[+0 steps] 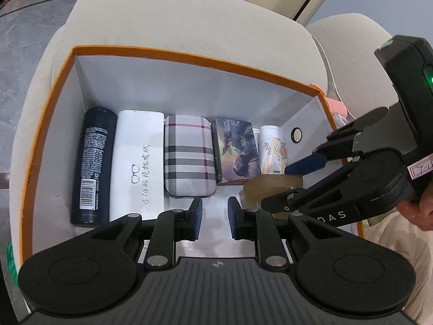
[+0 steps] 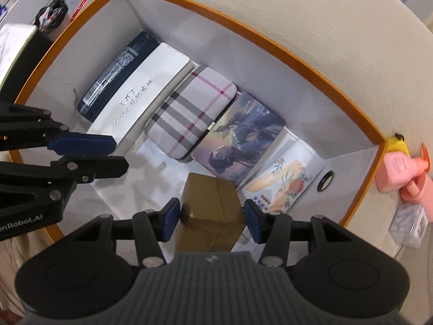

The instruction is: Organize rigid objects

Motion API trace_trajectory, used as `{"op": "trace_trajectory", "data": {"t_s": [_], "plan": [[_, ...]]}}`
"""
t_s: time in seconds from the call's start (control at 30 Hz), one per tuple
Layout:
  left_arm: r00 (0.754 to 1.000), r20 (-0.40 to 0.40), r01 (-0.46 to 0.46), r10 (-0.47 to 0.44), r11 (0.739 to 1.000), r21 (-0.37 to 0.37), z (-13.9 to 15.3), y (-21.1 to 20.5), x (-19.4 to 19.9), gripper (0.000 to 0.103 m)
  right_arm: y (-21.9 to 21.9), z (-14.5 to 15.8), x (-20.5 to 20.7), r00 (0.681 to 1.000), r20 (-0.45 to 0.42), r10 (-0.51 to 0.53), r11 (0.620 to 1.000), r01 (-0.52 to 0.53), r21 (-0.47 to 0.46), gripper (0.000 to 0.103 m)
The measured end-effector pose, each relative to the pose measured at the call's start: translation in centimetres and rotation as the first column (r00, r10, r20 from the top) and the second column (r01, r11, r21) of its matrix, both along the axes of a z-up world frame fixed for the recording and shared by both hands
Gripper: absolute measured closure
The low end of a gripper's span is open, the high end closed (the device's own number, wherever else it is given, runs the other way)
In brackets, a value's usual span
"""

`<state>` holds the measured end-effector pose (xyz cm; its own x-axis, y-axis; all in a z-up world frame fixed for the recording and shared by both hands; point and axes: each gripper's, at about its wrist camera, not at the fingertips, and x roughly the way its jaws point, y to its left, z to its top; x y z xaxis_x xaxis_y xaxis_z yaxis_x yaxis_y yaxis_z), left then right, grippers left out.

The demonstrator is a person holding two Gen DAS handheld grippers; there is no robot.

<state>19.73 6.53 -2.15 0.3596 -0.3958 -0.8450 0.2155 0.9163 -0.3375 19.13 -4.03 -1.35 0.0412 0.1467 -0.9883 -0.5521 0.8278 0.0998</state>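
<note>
Cardboard, matte and brown, forms the small box (image 2: 211, 205) seen nearest, standing on the white floor of the orange-rimmed carton (image 2: 270, 54) between the jaws of the right gripper (image 2: 212, 218); the blue pads stand just apart from its sides, no pressure being shown. The left gripper (image 1: 215, 216) is held over bare floor, jaws narrowly apart and empty. Beyond, a row is laid along the far wall: dark glossy cylinder (image 1: 93, 165), white oblong case (image 1: 136, 162), rounded plaid case (image 1: 189, 157), illustrated box (image 1: 235, 154), floral can (image 1: 272, 151). Ribbed beige upholstery (image 1: 189, 19) is seen behind.
</note>
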Motion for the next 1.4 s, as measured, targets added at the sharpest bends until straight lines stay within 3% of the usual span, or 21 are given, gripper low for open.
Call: {"op": "trace_trajectory", "data": {"t_s": [0.17, 0.3, 0.43, 0.53, 0.7, 0.83, 0.87, 0.9, 0.97, 1.2, 1.23, 1.27, 1.4], "plan": [[1.0, 0.0, 0.011, -0.011, 1.0, -0.013, -0.1, -0.2, 0.1, 0.081, 0.0, 0.0, -0.1, 0.999, -0.035, 0.006, 1.0, -0.006, 0.011, 0.053], [1.0, -0.007, 0.009, -0.009, 1.0, -0.001, -0.3, 0.1, 0.3, 0.081, 0.1, -0.3, -0.4, 0.987, -0.158, -0.016, 0.991, 0.037, 0.127, 0.055], [0.999, -0.021, 0.027, -0.027, 1.0, 0.015, -0.4, 0.0, 0.4, 0.081, 1.2, -1.7, -1.3, 0.976, -0.218, 0.02, 0.991, 0.009, 0.133, 0.058], [0.999, -0.029, 0.032, -0.032, 0.999, 0.007, -0.6, -0.1, 0.2, 0.081, 1.7, -1.7, -2.1, 0.983, -0.165, 0.079, 0.996, -0.07, 0.058, 0.056], [0.999, -0.041, 0.034, -0.034, 0.999, 0.001, -1.0, -0.6, 0.4, 0.081, 0.8, -0.8, -1.8, 0.991, -0.115, 0.069, 0.998, -0.07, -0.001, 0.056], [0.998, -0.047, 0.037, -0.037, 0.999, -0.006, -1.1, -1.0, 0.3, 0.08, 0.3, 0.1, -1.6, 0.99, -0.121, 0.068, 0.997, -0.064, 0.033, 0.058], [0.998, -0.049, 0.037, -0.038, 0.999, -0.009, -1.0, -0.9, 0.3, 0.08, 0.3, 0.1, -1.7, 0.991, -0.111, 0.073, 0.997, -0.071, 0.023, 0.062], [0.998, -0.049, 0.037, -0.038, 0.999, -0.013, -1.0, -0.9, 0.2, 0.08, 0.4, 0.1, -1.7, 0.992, -0.1, 0.08, 0.997, -0.08, 0.006, 0.077], [0.998, -0.05, 0.034, -0.035, 0.999, -0.019, -0.9, -0.8, 0.1, 0.08, 0.2, 0.0, -1.5, 0.991, -0.112, 0.074, 0.997, -0.073, 0.019, 0.082], [0.997, -0.063, 0.042, -0.045, 0.997, -0.058, -1.1, -1.0, 0.3, 0.08, -0.2, 0.5, -0.5, 0.995, -0.07, 0.075, 0.997, -0.073, 0.034, 0.077], [0.997, -0.061, 0.044, -0.048, 0.997, -0.058, -1.1, -1.1, 0.2, 0.08, 0.0, 0.5, -0.5, 0.994, -0.074, 0.074, 0.996, -0.071, 0.046, 0.066], [0.997, -0.058, 0.039, -0.042, 0.998, -0.049, -1.0, -1.0, 0.3, 0.08, 0.2, 0.4, -0.6, 0.994, -0.077, 0.077, 0.996, -0.073, 0.054, 0.062], [0.999, -0.049, -0.006, 0.005, 1.0, -0.013, -0.8, -0.2, 0.5, 0.08, 1.5, 0.2, -2.2, 0.991, -0.064, 0.114, 0.993, -0.112, 0.029, 0.061]]}}
